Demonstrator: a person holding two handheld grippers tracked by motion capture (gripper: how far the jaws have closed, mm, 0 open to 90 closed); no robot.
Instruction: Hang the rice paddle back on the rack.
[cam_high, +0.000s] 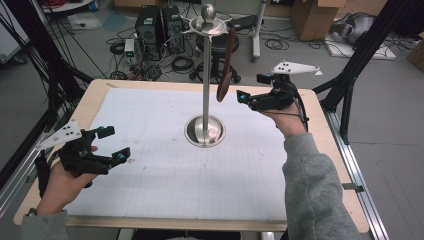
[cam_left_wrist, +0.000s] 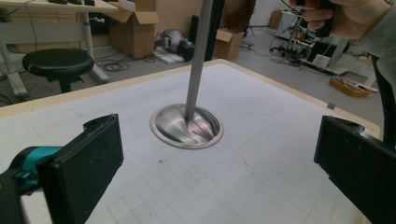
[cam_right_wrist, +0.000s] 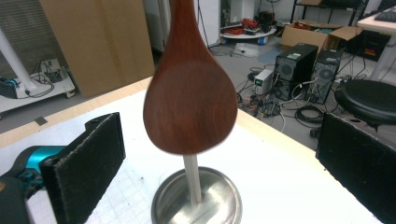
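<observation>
I find the steel utensil stand ahead of both sets of jaws, with the wooden spoon hanging from its top hook, its bowl between my right gripper jaws but untouched. Those jaws stand fully apart, holding nothing; my left gripper is likewise wide and empty. I judge the release done, so I should draw the right gripper straight back without brushing the spoon.

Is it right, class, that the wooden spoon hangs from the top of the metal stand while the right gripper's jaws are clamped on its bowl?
Not quite. The wooden spoon does hang from the metal stand, but the right gripper is open: the right gripper view shows both pads standing apart from the bowl.
</observation>
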